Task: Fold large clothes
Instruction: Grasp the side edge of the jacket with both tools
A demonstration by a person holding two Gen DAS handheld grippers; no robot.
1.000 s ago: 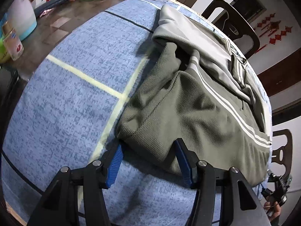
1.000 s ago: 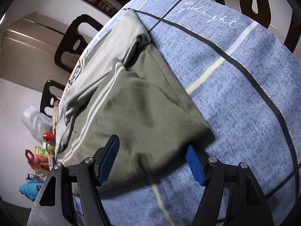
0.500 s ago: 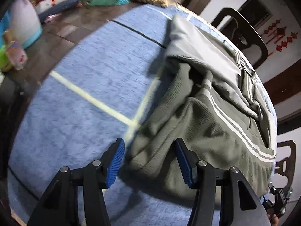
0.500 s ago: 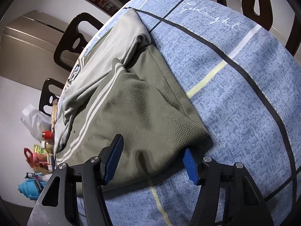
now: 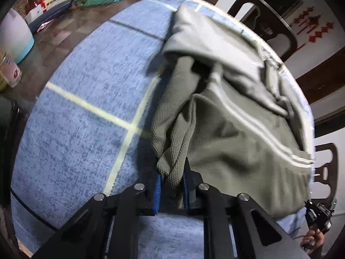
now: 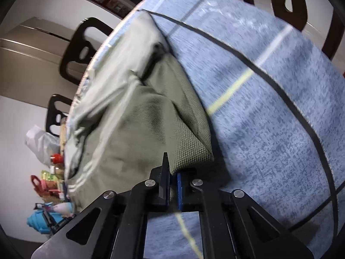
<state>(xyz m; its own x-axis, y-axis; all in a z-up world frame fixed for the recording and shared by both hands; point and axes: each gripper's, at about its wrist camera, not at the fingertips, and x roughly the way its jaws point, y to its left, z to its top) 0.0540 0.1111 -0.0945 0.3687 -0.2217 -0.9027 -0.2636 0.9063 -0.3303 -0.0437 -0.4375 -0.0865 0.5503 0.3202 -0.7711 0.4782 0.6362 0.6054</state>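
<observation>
left claw (image 5: 171,182): just closed, pinching green jacket (image 5: 226,133) corner | right claw (image 6: 172,186): just closed, pinching other corner | done: corners grabbed | left: fold it over

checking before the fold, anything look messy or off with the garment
Somewhat: the green garment lies bunched and creased, not flat, on the blue cloth. No damage shows.
</observation>
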